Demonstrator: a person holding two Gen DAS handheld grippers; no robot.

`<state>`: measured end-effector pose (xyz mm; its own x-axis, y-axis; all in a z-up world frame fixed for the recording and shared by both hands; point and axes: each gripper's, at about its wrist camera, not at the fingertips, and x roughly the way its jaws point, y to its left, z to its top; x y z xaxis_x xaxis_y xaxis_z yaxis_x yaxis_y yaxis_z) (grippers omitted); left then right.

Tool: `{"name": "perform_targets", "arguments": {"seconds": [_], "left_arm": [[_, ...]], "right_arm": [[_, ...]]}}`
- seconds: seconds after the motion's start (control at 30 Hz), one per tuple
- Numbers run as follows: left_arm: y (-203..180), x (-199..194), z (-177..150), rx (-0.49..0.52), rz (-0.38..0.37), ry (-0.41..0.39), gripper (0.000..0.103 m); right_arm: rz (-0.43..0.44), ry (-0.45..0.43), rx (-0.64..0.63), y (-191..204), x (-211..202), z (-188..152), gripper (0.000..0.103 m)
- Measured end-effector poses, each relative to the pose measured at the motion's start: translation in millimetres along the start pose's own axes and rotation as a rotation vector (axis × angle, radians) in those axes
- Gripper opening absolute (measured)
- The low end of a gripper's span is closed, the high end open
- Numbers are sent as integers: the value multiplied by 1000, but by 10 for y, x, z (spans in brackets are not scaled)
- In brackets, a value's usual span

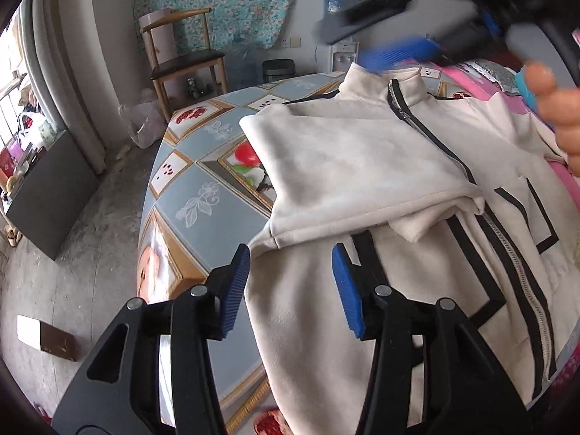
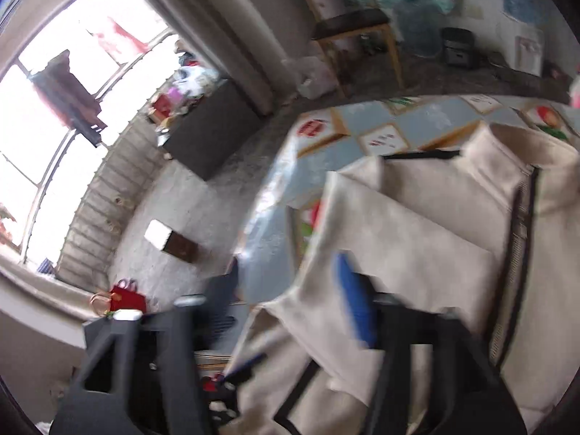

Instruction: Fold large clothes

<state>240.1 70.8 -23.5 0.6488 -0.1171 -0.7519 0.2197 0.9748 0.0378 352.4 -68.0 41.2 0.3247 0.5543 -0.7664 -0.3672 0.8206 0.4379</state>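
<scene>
A cream zip-up jacket (image 1: 362, 166) with black stripes lies front-up on the table's patterned cloth (image 1: 203, 214). One sleeve is folded across its chest, and the collar points to the far side. My left gripper (image 1: 291, 282) hovers open over the jacket's near left edge, with nothing pinched between its blue pads (image 1: 348, 290). The right gripper (image 1: 362, 45) shows blurred above the collar, with a person's hand (image 1: 558, 116) behind it. In the right wrist view the right gripper (image 2: 290, 297) stands open above the folded sleeve (image 2: 409, 239), holding nothing.
The table's left edge (image 1: 152, 217) drops to a concrete floor. A wooden chair (image 1: 181, 54), a dark bin (image 1: 277, 69) and a dark cabinet (image 1: 50, 195) stand beyond. A small box (image 1: 47, 337) lies on the floor. Pink fabric (image 1: 471, 79) lies past the jacket's right side.
</scene>
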Motion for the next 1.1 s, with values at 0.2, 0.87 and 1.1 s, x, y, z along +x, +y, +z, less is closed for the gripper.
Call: {"name": "perform_targets", "arguments": {"seconds": [0.2,0.87,1.1], "left_arm": [[89,368,105,-18,59,49,45],[311,213,-224,-106,-26,44,26],[395,354,-196,-146,9,83,26]], "right_arm": [[-130,69,294,-1099,-103,-421,69],[267,174,131,227,740,195,15],[186,225,115,101,751,185,55]]}}
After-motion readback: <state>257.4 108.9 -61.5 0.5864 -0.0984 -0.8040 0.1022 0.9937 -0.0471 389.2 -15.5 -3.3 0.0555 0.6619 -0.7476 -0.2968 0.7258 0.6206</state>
